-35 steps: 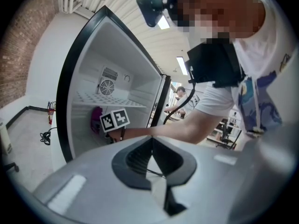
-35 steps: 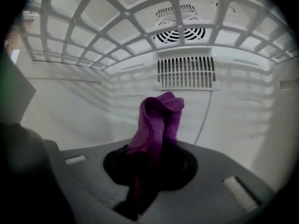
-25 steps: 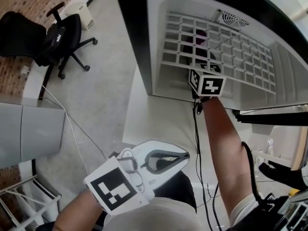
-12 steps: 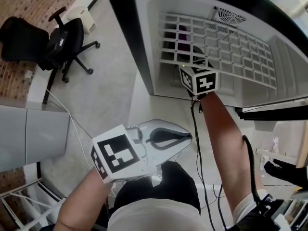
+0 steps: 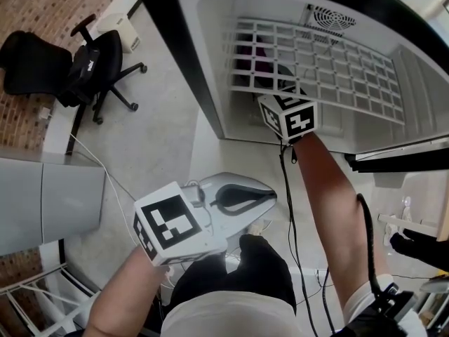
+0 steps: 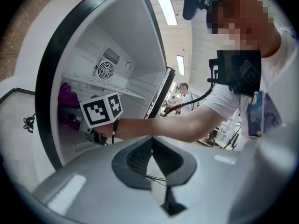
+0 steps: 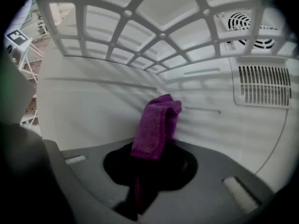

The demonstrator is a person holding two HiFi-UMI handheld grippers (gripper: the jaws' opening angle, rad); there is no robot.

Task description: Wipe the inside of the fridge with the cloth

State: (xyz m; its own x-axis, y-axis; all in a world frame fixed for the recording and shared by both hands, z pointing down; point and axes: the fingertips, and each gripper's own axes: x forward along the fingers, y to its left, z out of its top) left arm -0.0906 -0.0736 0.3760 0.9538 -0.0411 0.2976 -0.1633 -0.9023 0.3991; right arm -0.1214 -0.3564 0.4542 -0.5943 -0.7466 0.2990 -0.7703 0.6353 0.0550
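Note:
The fridge (image 5: 210,69) stands open, its inside white, with a white wire shelf (image 5: 330,55) across it. My right gripper (image 7: 150,160) reaches in under that shelf; its marker cube (image 5: 287,118) shows at the fridge's mouth. It is shut on a purple cloth (image 7: 156,125), which is pressed against the back wall. The cloth (image 5: 251,51) shows through the shelf bars, and the cloth (image 6: 67,99) appears deep inside in the left gripper view. My left gripper (image 5: 270,196) hangs outside over the floor, shut on nothing.
A fan grille (image 7: 243,20) and a slotted vent (image 7: 261,85) sit on the back wall to the right of the cloth. The fridge door (image 6: 159,94) stands open at the right. A black office chair (image 5: 84,62), floor cables (image 5: 98,177) and a grey cabinet (image 5: 49,202) lie left.
The right gripper has slid a little left under the shelf with the cloth in it. The left gripper has risen slightly and stays shut.

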